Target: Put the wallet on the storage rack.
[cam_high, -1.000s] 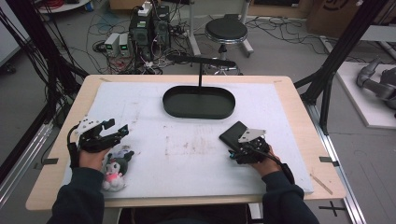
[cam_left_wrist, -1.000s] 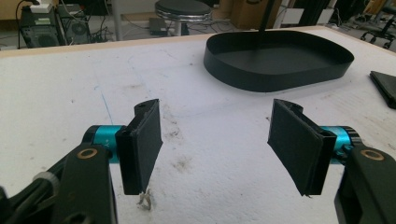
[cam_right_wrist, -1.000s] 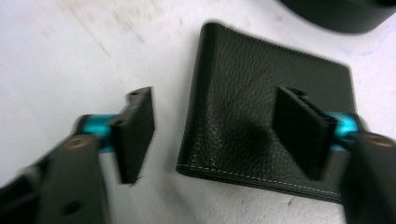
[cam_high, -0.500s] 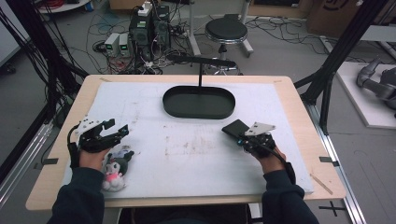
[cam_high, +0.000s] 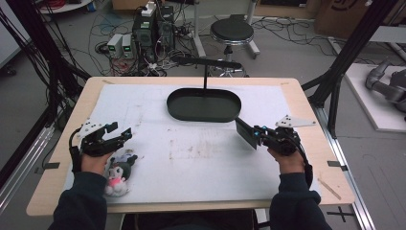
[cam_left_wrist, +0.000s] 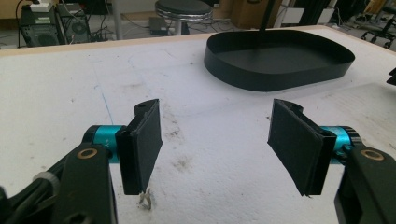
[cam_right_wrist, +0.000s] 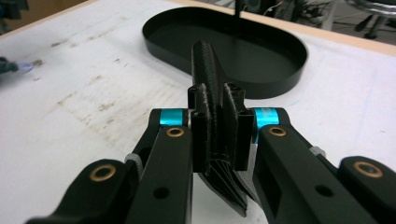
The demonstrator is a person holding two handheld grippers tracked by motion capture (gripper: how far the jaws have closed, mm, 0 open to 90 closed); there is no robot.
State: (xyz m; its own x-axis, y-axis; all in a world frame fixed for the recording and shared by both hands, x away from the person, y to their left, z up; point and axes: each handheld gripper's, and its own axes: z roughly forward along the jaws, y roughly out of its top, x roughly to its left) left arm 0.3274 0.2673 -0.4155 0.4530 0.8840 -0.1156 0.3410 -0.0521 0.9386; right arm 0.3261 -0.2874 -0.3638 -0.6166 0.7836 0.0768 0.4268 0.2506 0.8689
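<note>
We have the right gripper (cam_high: 258,135) clamped on a flat black piece (cam_right_wrist: 211,79), a thin ribbed slab that stands on edge between the pads and juts forward past them; the jaws have just been closing and the slab now sits pinched between them, lifted clear of the white mat (cam_high: 191,158). It hangs just beside the near right end of the black oval tray (cam_high: 203,114), which looks like the place to set it, so we judge the step in hand to be the carry to that tray. To do it well we keep the grip firm, hold the slab level, bring it over the low wall rather than against it, and lower it onto the floor of the tray before we let go. The thin upright post (cam_high: 206,79) at the far rim is the one thing to steer around. The left gripper (cam_high: 117,135) rests with its jaws standing apart and nothing between them, near the left edge of the mat, with a small plush toy (cam_high: 117,175) just beside the forearm. Between the two hands the mat lies open, so the path is free.
</note>
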